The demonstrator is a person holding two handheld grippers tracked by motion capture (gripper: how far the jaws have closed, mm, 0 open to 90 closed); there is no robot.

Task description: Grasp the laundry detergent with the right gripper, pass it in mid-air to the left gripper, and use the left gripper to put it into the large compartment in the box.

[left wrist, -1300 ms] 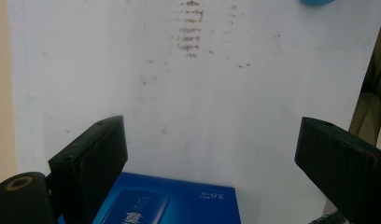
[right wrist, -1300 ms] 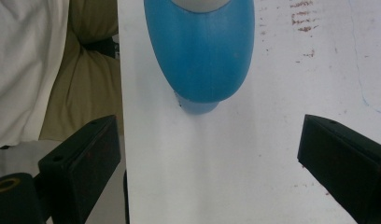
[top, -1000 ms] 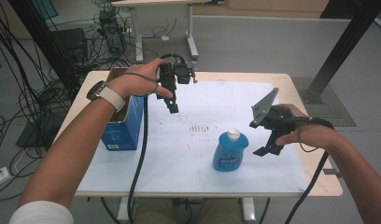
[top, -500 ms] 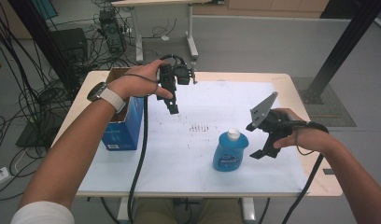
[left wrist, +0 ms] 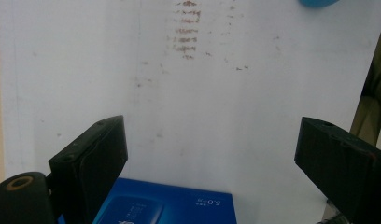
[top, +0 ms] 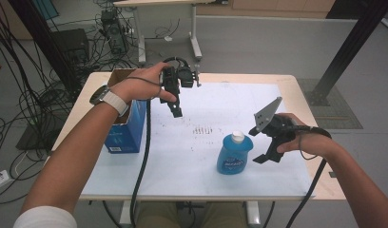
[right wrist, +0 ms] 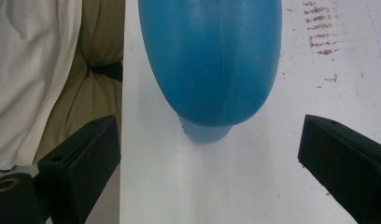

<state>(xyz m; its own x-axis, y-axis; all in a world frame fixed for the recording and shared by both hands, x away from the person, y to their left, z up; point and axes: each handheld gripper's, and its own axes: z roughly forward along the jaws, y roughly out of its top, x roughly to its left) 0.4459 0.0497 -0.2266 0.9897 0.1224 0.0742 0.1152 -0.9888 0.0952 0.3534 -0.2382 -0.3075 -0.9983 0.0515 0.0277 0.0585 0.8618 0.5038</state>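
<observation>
You are at the approach step: your right gripper [top: 267,151], jaws wide open and empty, sits just beside the blue bottle [top: 234,154] near the bench's front edge, so next bring the jaws around its body and close, while your left gripper [top: 175,110] hangs open and empty above the far left part.

Blue bottle [right wrist: 212,65]: smooth, slightly glossy plastic with a moulded seam. Table sheet [top: 201,152]: matt white paper, speckled. Box [top: 128,128]: printed cardboard.

Overhead camera and close right-tool camera share the blue bottle [top: 234,155].
</observation>
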